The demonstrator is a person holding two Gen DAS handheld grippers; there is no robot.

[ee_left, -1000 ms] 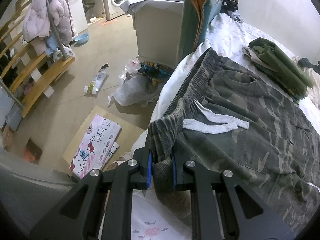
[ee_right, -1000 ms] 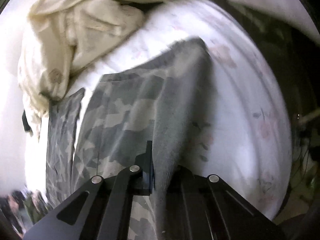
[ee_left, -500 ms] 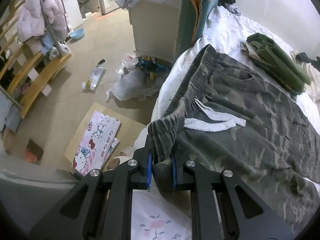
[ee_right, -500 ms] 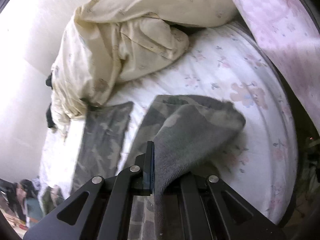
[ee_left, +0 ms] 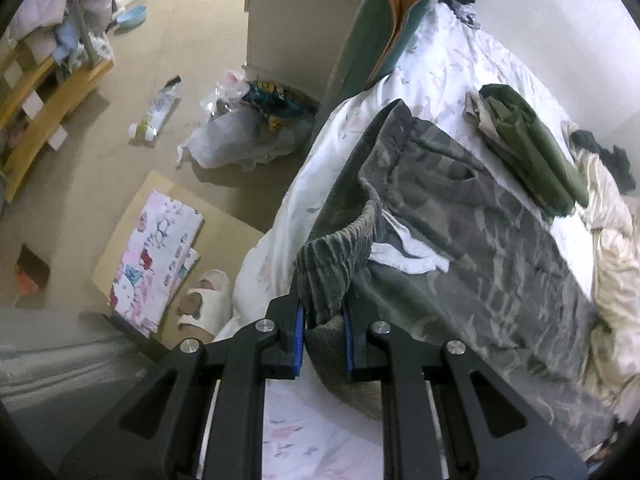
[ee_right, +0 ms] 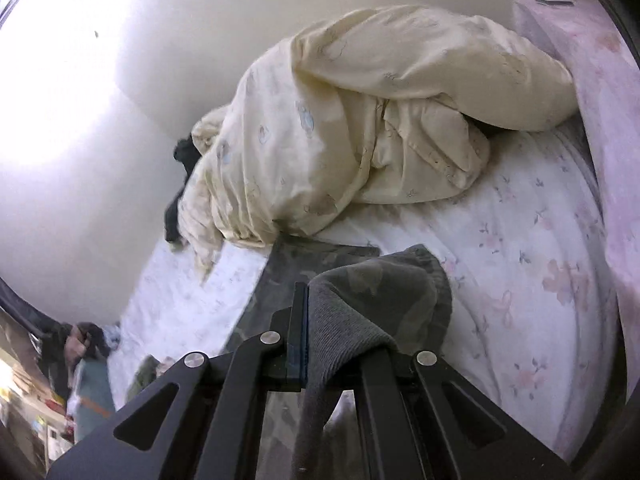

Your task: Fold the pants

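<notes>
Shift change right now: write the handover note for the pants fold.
Left gripper: shut on the ribbed waistband of the camouflage pants, lifted at the bed's near edge.
Right gripper: shut on a pant-leg hem, raised off the floral sheet.
Pants: mostly flat on the bed, white drawstring showing, beside the folded green garment and the cream duvet.
Done: both ends gripped.
Left: no finished fold visible; probably bring hem to waistband, lay flat, release.
</notes>
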